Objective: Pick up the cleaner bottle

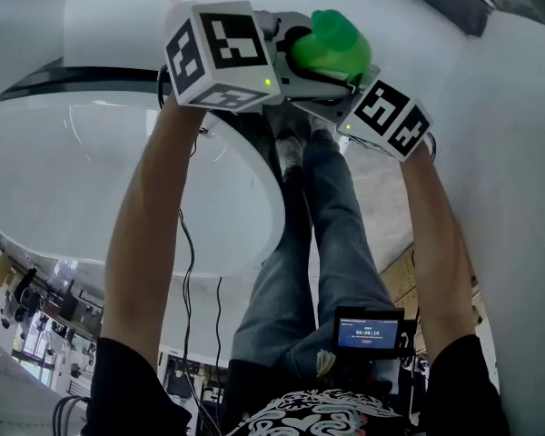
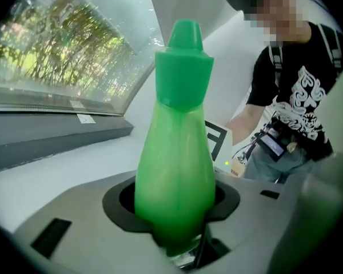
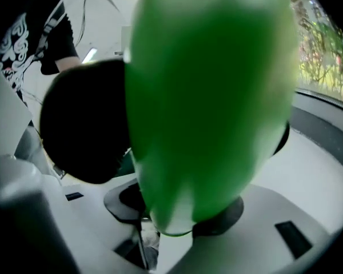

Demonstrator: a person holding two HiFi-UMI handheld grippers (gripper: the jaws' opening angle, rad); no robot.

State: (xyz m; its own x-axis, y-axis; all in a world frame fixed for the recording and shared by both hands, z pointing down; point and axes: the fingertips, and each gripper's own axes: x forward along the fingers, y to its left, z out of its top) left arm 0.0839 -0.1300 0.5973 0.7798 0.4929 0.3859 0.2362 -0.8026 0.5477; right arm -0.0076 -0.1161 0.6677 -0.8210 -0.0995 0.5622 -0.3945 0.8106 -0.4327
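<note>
The green cleaner bottle [image 1: 331, 45] is up in the air, out at the far end of the person's stretched arms. It sits between the two grippers. It is all bright green, with a pointy green cap [image 2: 184, 67]. I cannot make out any words on it.

The left gripper [image 1: 295, 62] is on the bottle's left side. In the left gripper view its two grey fingers are closed around the fat lower part of the bottle [image 2: 174, 170], with the cap pointing away. The right gripper [image 1: 345, 84] is on the bottle's right side and a bit nearer. In its own view the bottle [image 3: 208, 96] fills almost everything, and the fingers are closed on it low down.

Each gripper has a marker cube with black and white squares, one on the left [image 1: 220, 54] and one on the right [image 1: 392, 118].

Under the left arm is a round white table [image 1: 118, 180]. Near the person's waist hangs a small screen [image 1: 371, 332] with white numbers, too tiny to read for sure. Beyond the bottle is a window [image 2: 63, 56] with green trees outside.
</note>
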